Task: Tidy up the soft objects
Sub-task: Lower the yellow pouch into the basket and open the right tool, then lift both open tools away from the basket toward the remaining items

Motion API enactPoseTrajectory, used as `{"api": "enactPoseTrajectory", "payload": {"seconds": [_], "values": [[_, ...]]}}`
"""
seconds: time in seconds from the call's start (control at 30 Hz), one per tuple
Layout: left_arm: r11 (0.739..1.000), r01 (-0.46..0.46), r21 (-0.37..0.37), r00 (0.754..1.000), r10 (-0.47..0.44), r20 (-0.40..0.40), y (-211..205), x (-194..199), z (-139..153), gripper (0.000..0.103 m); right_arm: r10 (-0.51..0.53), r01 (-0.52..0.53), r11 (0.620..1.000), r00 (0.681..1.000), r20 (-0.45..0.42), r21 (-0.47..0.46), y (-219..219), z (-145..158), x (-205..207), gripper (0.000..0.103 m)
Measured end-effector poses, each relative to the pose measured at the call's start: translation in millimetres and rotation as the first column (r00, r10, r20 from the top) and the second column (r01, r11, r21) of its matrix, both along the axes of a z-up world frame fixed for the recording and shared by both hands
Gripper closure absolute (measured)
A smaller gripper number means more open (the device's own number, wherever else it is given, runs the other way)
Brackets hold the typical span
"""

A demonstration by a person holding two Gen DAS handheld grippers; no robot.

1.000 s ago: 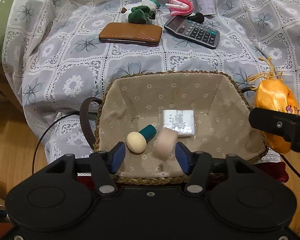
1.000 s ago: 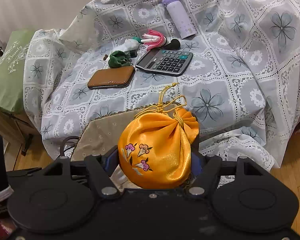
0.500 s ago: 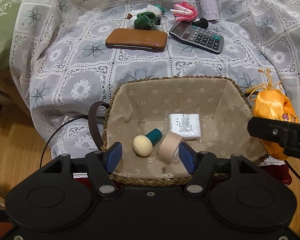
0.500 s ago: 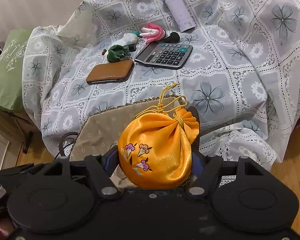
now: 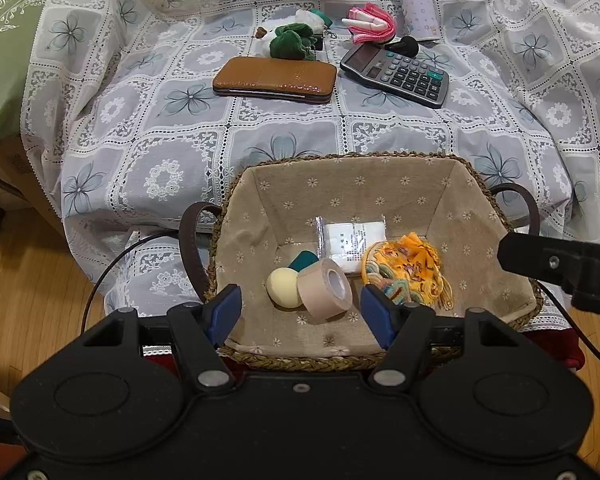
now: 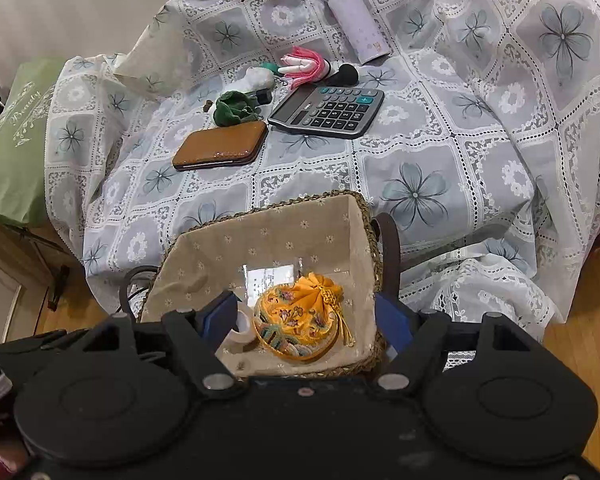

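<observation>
Orange pouch (image 6: 300, 320) is now lying on the floor of the lined basket (image 5: 340, 184), on its side, drawstring knot up, just beside the tape roll (image 5: 326, 288) and touching the white packet (image 5: 354, 240) behind it. A second ago it was clamped in the right gripper (image 6: 306, 322) above the rim; that gripper's jaws have just been opening and are now standing apart with nothing pressed between them, the pouch sitting below and clear of the pads.

Left gripper (image 5: 302, 312) is doing the same: jaws have just been opening, nothing between them. The tape roll it was releasing is now resting on the basket floor against the cream and teal sponge (image 5: 286, 286). Both grippers are hovering over the near edge of the basket, angled down.

So two drops are looking complete in one go, and four items are sitting in the basket.

Remaining on the tablecloth (image 5: 292, 136): green plush piece (image 5: 292, 42), pink bundle (image 5: 374, 26), white soft item (image 5: 306, 20) near them. Those are likely the next soft picks. The brown wallet (image 5: 274, 80), calculator (image 5: 396, 74) and purple bottle (image 5: 416, 4) are probably staying out, being hard.

Next move is likely both grippers lifting clear and reaching to the far cluster; the items there are packed close, so single-item grabs may be fiddly.
</observation>
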State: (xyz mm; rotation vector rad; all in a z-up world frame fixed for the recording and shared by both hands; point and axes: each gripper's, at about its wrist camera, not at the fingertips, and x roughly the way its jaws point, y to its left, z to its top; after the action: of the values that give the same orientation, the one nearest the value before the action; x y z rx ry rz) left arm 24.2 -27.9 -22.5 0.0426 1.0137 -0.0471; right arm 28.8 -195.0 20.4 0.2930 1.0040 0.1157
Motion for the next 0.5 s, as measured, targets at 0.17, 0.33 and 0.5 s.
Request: {"api": "enactPoseTrajectory", "payload": {"seconds": [0.17, 0.33, 0.5], "values": [[1.0, 0.001, 0.004, 1.0, -0.001, 0.004, 0.9, -0.7, 0.1, 0.04, -0.001, 0.001, 1.0, 1.0, -0.001, -0.002, -0.3, -0.7, 0.0, 0.027], [1.0, -0.005, 0.008, 1.0, 0.005, 0.008, 1.2, -1.0, 0.7, 0.04, -0.001, 0.001, 1.0, 1.0, -0.003, -0.003, -0.6, -1.1, -0.1, 0.027], [1.0, -0.012, 0.01, 1.0, 0.012, 0.012, 1.2, -1.4, 1.5, 0.04, 0.0, 0.0, 1.0, 1.0, -0.003, -0.004, -0.7, -1.2, 0.0, 0.026]]}}
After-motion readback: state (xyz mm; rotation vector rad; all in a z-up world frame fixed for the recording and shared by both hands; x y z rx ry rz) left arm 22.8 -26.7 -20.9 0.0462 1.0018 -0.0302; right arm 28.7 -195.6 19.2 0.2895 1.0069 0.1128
